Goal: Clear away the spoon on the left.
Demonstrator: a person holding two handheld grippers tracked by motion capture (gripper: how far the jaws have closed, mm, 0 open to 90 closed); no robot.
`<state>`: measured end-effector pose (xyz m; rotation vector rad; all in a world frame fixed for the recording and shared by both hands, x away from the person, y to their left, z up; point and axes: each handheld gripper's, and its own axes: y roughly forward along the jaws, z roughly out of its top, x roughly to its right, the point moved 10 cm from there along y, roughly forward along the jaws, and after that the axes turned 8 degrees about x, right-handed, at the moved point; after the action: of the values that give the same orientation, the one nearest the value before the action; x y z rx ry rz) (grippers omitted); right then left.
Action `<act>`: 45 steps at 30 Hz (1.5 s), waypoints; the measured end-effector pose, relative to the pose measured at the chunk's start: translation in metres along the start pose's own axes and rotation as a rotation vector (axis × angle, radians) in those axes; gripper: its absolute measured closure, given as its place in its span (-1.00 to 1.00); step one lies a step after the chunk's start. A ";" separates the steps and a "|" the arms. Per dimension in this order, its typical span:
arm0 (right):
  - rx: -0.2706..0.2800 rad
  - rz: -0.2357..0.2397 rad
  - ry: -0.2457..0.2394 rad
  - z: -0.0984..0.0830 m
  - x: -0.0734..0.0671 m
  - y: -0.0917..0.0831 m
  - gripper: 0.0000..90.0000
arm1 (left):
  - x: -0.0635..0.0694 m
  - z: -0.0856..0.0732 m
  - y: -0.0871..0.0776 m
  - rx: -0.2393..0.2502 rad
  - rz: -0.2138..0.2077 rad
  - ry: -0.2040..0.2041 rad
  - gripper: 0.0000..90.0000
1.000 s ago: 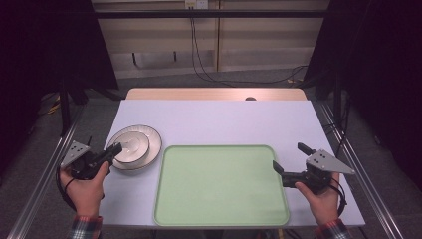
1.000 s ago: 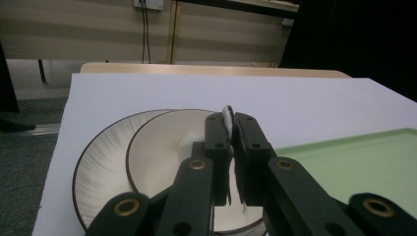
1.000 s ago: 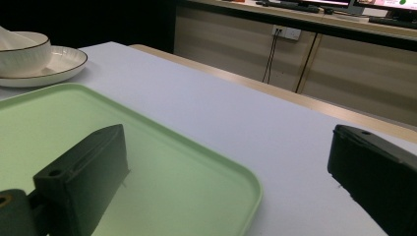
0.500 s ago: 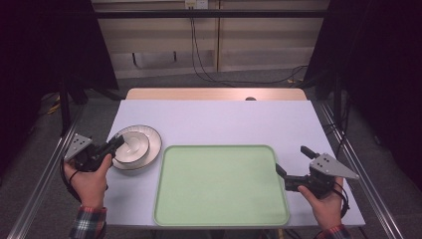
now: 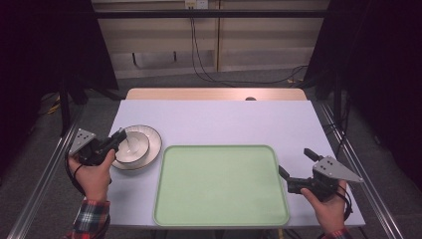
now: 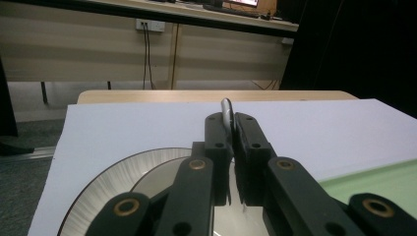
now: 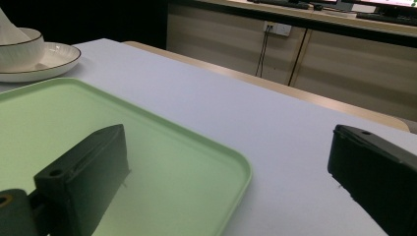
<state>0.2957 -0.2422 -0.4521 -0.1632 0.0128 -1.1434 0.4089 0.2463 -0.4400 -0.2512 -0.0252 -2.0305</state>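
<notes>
Left gripper (image 5: 118,138) clamped tight on the rim of a white ribbed ceramic bowl (image 5: 133,143), sitting on a matching white plate (image 5: 149,148) right under the jaws. Right gripper (image 5: 294,167) spread wide, nothing between, straddling the near corner of the pale green plastic tray (image 5: 221,186).

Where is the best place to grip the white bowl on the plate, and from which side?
Take the bowl by its thin rim on the side away from the tray, one jaw inside and one outside. The wall is thin, while the whole body looks too wide. The left gripper is shut there.
</notes>
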 end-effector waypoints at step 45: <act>-0.013 0.024 0.014 -0.005 -0.003 0.006 -0.97 | 0.003 0.022 0.008 0.032 -0.068 -0.093 0.90</act>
<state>0.2999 -0.2379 -0.4580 -0.1668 0.0343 -1.1207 0.4181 0.2429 -0.4188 -0.3287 -0.1256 -2.0830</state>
